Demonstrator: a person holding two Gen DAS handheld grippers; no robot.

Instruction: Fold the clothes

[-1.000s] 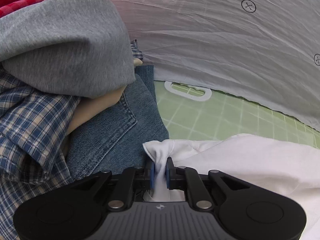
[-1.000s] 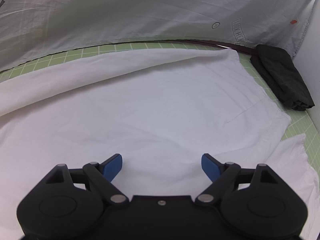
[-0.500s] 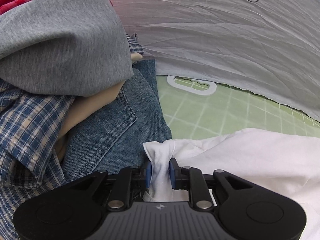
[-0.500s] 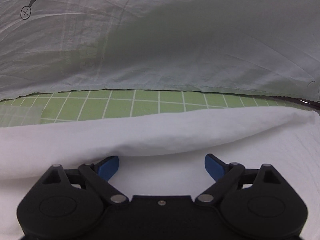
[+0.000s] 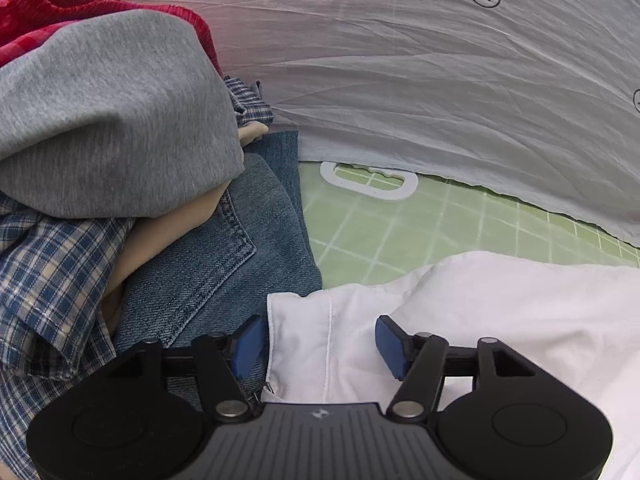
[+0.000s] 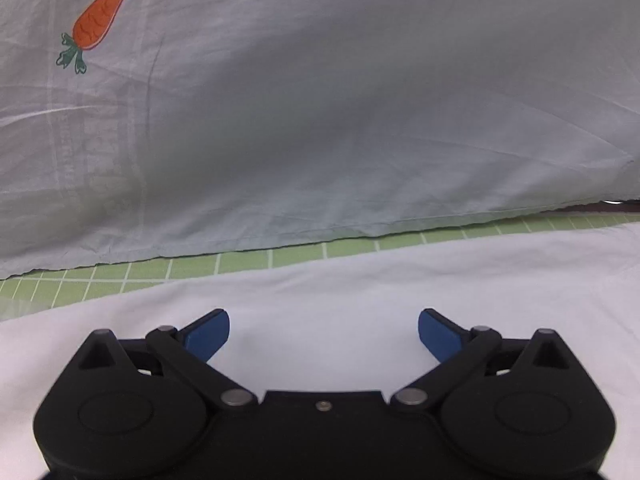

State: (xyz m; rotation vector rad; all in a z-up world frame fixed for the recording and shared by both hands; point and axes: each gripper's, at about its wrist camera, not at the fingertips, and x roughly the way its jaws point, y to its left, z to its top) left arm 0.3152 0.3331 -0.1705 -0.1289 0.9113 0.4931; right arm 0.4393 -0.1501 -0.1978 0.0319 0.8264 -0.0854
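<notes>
L gripper (image 5: 318, 344) jaws spread wide, nothing held; white garment (image 5: 500, 312) corner lies flat between the blue pads, on green grid mat (image 5: 400, 232). R gripper (image 6: 324, 332) also wide open, empty, over same white garment (image 6: 360, 288). Left of garment: clothes pile w/ jeans (image 5: 224, 264), plaid shirt (image 5: 48, 276), gray top (image 5: 112, 120), red knit (image 5: 60, 4). Behind garment: pale sheet (image 6: 320, 120) w/ carrot print (image 6: 100, 16).
</notes>
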